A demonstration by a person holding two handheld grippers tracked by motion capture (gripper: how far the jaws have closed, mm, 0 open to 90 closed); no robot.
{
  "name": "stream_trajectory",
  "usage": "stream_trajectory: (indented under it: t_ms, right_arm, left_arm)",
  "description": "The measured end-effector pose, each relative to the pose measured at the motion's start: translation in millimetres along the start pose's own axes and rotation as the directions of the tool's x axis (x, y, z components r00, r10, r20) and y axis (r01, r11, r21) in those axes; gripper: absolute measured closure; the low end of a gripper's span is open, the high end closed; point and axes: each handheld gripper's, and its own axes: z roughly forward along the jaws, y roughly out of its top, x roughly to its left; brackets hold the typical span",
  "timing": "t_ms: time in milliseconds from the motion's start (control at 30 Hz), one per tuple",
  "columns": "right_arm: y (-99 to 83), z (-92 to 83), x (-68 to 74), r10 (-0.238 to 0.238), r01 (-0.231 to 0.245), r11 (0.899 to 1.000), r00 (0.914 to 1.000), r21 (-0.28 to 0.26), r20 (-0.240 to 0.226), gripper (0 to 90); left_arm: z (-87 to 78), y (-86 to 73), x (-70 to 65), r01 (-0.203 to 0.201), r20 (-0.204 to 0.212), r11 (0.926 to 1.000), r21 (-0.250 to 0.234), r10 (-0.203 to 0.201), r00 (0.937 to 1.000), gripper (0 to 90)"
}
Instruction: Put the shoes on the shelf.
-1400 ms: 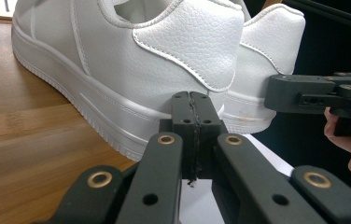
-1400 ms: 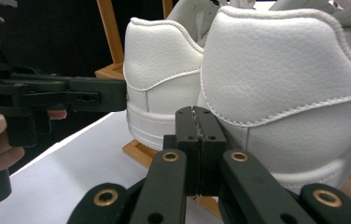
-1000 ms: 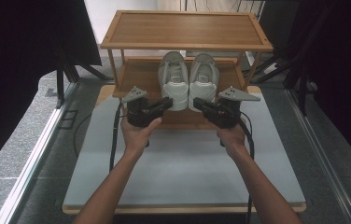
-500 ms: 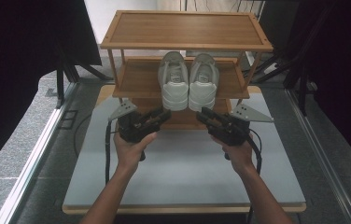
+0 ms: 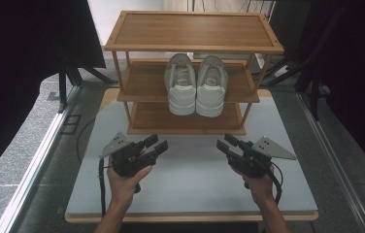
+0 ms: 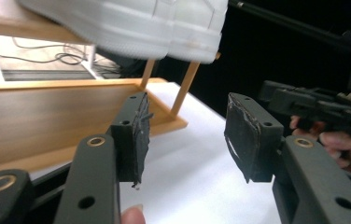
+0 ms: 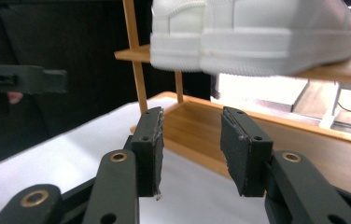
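pair of white sneakers (image 5: pixel 196 85) on the middle shelf of a wooden rack (image 5: pixel 193 30), toes hidden under the top shelf, left gripper (image 5: pixel 152 144) and right gripper (image 5: pixel 227 143) near side over the white surface (image 5: pixel 190 179), both jaws apart, empty

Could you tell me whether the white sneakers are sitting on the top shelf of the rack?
No, the white sneakers sit side by side on the middle shelf of the wooden rack.
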Motion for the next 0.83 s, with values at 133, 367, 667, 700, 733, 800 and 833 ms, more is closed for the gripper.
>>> stream_trajectory:
  t_ms: [133,367,667,700,733,800,833]
  right_arm:
    - [-14.5,-9.5,-3.7,-0.008,0.007,1.0,0.9998,0.02,0.02,57.9]
    - [-40.5,-22.7,-12.5,0.023,-0.027,0.997,0.9986,0.068,0.047,56.6]
    - [-55.2,-23.9,-23.0,0.055,-0.064,0.991,0.9951,0.116,0.082,53.4]
    - [-55.2,-24.4,-23.4,0.057,-0.066,0.991,0.9949,0.115,0.084,52.8]
    - [-55.1,-24.9,-23.9,0.054,-0.064,0.992,0.9948,0.113,0.087,51.8]
    - [-55.1,-26.1,-24.1,0.053,-0.064,0.992,0.9942,0.11,0.093,49.0]
    - [-55.1,-26.8,-24.3,0.05,-0.061,0.992,0.9937,0.108,0.1,47.5]
  left_arm:
    - [-11.5,-10.5,8.7,0.021,-0.02,0.9995,0.023,-0.021,0.9996,48.9]
    - [-28.0,-26.4,19.8,0.017,-0.088,0.999,0.041,-0.014,0.9961,48.1]
    - [-28.6,-29.9,29.3,0.067,-0.077,0.9968,0.044,-0.064,0.995,47.0]
    - [-28.5,-30.0,29.5,0.069,-0.079,0.9966,0.044,-0.066,0.9948,46.9]
    - [-28.2,-30.4,29.9,0.074,-0.073,0.9963,0.044,-0.071,0.9948,46.9]
    - [-26.7,-30.8,30.7,0.099,-0.051,0.9943,0.039,-0.097,0.994,46.1]
    - [-26.2,-30.9,30.7,0.104,-0.049,0.9939,0.037,-0.102,0.9936,45.7]
